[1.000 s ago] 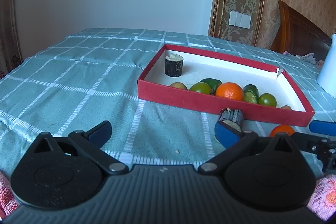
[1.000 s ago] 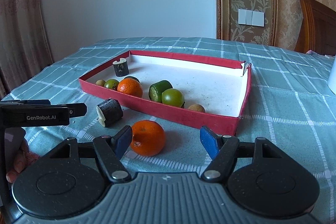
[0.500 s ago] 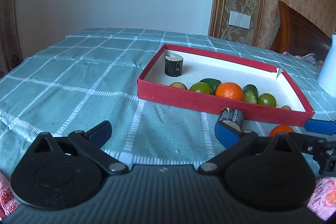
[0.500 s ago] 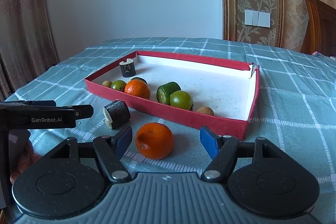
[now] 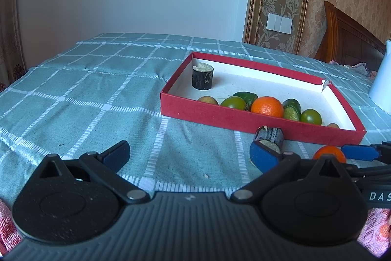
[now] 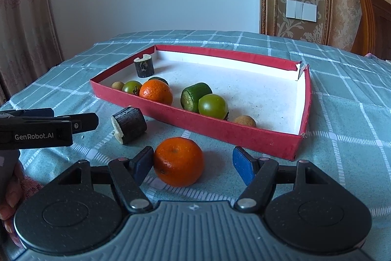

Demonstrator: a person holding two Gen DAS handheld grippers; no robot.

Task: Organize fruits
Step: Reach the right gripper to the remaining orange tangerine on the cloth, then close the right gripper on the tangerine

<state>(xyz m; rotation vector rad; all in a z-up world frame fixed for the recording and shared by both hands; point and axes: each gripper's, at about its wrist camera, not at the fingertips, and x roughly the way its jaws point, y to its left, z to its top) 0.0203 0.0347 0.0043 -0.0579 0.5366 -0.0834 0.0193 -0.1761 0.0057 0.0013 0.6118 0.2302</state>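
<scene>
Through the left wrist: left tongs [image 5: 189,154] spread wide over the checked surface [image 5: 80,99], gripping nothing, right pad just beside a dark cut piece [image 5: 269,136] lying outside the red box [image 5: 207,115]. Through the right wrist: right tongs [image 6: 193,164] open around a loose orange [image 6: 179,161], left pad at its skin, right pad apart. Inside the box, another orange [image 6: 156,92] among green fruits.
</scene>
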